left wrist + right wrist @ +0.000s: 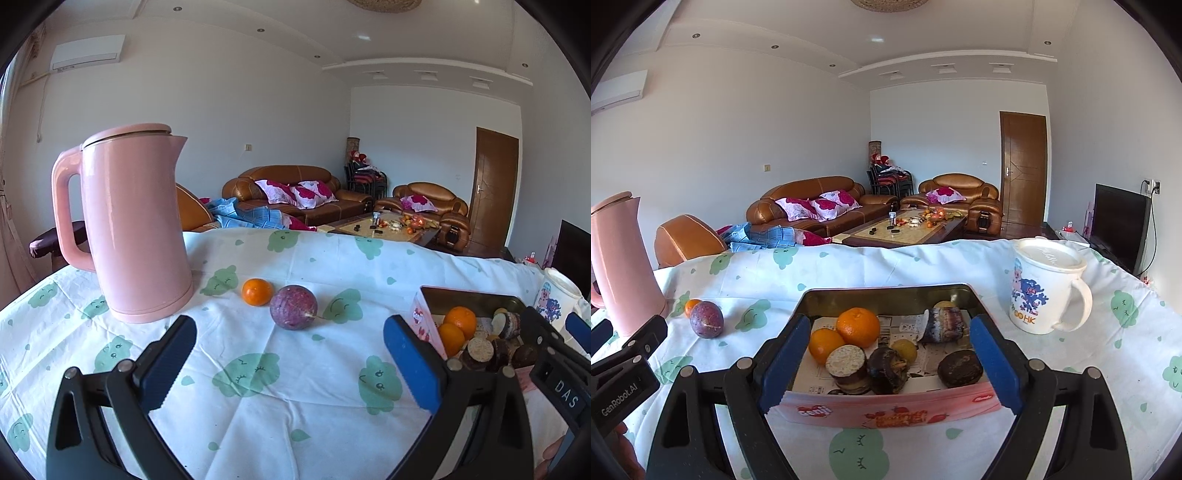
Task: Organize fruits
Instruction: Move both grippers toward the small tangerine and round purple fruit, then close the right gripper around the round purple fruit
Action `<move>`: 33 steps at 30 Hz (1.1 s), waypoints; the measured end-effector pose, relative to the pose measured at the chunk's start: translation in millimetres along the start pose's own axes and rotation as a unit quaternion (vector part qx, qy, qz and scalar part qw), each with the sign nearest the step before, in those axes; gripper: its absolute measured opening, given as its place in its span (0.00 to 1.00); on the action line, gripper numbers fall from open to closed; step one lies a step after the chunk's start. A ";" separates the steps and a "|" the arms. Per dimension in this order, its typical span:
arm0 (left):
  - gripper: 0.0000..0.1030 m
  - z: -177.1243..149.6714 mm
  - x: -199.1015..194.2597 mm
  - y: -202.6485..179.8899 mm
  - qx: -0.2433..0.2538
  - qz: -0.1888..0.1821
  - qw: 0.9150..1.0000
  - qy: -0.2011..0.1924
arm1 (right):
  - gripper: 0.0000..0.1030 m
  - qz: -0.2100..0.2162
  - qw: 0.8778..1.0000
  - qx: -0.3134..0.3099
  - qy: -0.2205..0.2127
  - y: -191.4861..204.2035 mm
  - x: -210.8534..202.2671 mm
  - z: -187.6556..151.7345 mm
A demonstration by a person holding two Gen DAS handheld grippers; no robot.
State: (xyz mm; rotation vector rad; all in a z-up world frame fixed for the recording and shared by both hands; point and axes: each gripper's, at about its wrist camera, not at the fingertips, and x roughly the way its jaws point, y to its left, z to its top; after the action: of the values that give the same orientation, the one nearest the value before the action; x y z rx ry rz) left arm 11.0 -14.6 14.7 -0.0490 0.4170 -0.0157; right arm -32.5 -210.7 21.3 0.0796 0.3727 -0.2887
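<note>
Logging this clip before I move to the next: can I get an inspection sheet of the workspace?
Surface: table under a white cloth with green prints.
Job's things: small orange and purple fruit loose on the cloth; tin holds two oranges and dark round items.
Clutter: pink kettle, lidded mug.
Grippers: left gripper open, empty; right gripper open, straddling the tin's near end.
Cables: a cord by the TV.
Surroundings: sofas, coffee table, door.

We find the kettle (133,225) at the table's (258,406) left, the passion fruit (293,307) just beside the mandarin (257,291), the tin (886,295) right of them, and the mug (1045,284) rightmost.
</note>
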 end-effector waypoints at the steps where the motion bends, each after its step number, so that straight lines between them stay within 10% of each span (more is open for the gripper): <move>1: 1.00 0.6 1.3 4.4 0.000 0.002 1.000 0.001 | 0.87 0.002 1.000 -0.001 0.000 4.9 0.3 -0.3; 17: 1.00 12.6 32.7 70.4 0.025 0.072 0.997 0.019 | 0.87 0.056 0.998 -0.033 0.010 86.6 9.4 -1.5; 33: 1.00 10.6 68.2 137.4 -0.071 0.127 0.985 0.095 | 0.87 0.138 0.978 -0.121 0.099 178.9 72.1 3.0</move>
State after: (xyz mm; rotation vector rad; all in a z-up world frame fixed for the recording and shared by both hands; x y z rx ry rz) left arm 78.4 121.4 -10.2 -0.1349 0.6121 0.2634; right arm 85.1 -59.0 1.7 -0.0804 0.5847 0.0420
